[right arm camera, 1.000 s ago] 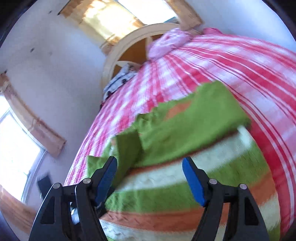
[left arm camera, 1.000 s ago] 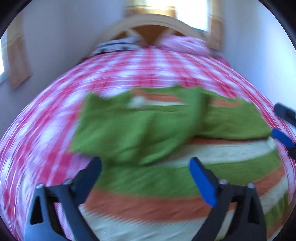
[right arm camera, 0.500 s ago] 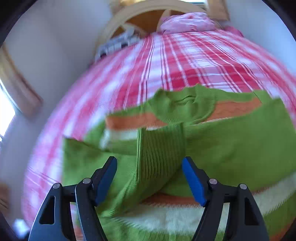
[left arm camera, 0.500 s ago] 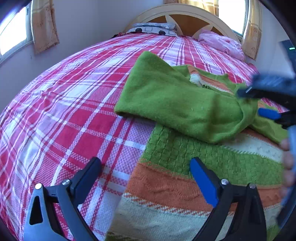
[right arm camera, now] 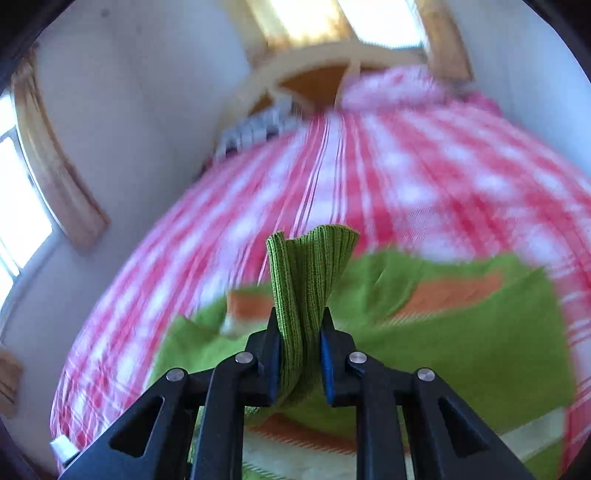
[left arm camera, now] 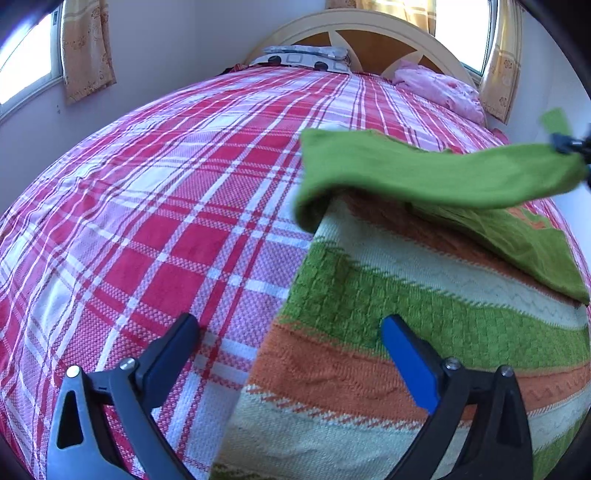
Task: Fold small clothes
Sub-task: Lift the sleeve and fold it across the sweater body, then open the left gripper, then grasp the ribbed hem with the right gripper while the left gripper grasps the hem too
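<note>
— On the bed (left arm camera: 155,206), toward its right side, what is lying there?

— A striped sweater (left arm camera: 388,295), knitted in green, orange and cream bands. Its body lies flat on the red and white checked bedspread, its left edge running up the middle of the bed in the left wrist view.

— And the left gripper (left arm camera: 291,354)?

— Its tongs stand wide apart, holding nothing. One finger (left arm camera: 173,347) sits over the checked cover, the blue-padded one (left arm camera: 410,365) over the sweater's green and orange bands, so the gripper straddles the sweater's left edge. I cannot tell whether the tips touch the cloth.

— The right gripper (right arm camera: 300,343)?

— Clamped together on the ribbed green cuff (right arm camera: 306,273) of a sleeve. The cuff stands up out of the tongs, bunched between the blue pads.

— Where is that sleeve?

— In the left wrist view the sleeve (left arm camera: 424,173) stretches from the sweater's shoulder across above the body toward the right edge of the picture, raised off the knit below, where a dark gripper tip pinches its end. Under it a second green sleeve (left arm camera: 524,243) lies across the chest.

— Anything else on the bed?

— At the head end, by the curved wooden headboard (left arm camera: 369,33), a grey patterned pillow (left arm camera: 306,59) on the left and a pink one (left arm camera: 439,88) on the right. The right wrist view is blurred beyond the cuff.
</note>
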A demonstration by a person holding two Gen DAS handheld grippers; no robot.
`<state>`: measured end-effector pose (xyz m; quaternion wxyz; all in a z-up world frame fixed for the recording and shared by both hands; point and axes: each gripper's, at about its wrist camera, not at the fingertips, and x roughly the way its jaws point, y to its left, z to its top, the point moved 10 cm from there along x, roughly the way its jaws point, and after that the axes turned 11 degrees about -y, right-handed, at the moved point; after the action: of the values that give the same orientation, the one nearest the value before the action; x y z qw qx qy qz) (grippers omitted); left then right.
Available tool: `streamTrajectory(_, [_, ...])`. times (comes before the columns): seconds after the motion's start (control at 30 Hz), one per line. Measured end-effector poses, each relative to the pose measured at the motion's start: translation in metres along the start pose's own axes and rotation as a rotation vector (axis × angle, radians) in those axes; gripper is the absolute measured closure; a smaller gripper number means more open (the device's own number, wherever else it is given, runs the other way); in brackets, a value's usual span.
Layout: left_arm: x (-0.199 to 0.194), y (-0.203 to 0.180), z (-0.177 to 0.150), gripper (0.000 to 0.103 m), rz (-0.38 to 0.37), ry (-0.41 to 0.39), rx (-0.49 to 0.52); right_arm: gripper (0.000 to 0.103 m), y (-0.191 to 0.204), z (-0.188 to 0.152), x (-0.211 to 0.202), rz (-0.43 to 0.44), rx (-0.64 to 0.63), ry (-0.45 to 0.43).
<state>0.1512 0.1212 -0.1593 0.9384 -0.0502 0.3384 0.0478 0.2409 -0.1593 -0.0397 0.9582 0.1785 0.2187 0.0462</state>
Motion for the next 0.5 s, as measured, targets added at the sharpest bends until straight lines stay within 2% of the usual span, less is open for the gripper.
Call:
streamTrajectory(0.07, [0.001, 0.000, 0.000, 0.001, -0.001, 0.000, 0.000, 0.085, -0.012, 0.013, -0.020, 0.015, 0.006, -0.056])
streamTrajectory(0.17, [0.001, 0.000, 0.000, 0.001, 0.002, 0.000, 0.003, 0.082, -0.050, 0.008, -0.040, -0.035, -0.063, -0.099])
streamTrajectory(0.23, [0.002, 0.001, 0.000, 0.001, 0.002, 0.001, 0.003, 0.067, -0.077, -0.009, -0.042, -0.094, -0.094, -0.067])
streamTrajectory(0.27, [0.002, 0.001, 0.000, 0.001, 0.002, 0.001, 0.003, 0.050, -0.093, -0.020, -0.040, -0.124, -0.092, -0.031])
streamTrajectory(0.3, [0.002, 0.001, 0.000, 0.001, 0.002, 0.001, 0.004, 0.043, -0.109, -0.032, -0.041, -0.146, -0.081, 0.007])
streamTrajectory(0.37, [0.002, 0.001, 0.000, 0.001, 0.002, 0.000, 0.004, 0.043, -0.134, -0.042, -0.044, -0.178, -0.051, 0.041])
streamTrajectory(0.43, [0.002, 0.001, 0.000, 0.001, 0.003, 0.001, 0.005, 0.043, -0.164, -0.046, -0.061, -0.252, -0.007, 0.044])
streamTrajectory(0.5, [0.002, 0.001, 0.000, 0.000, 0.006, 0.003, 0.009, 0.043, -0.206, -0.041, -0.092, -0.422, 0.068, 0.003])
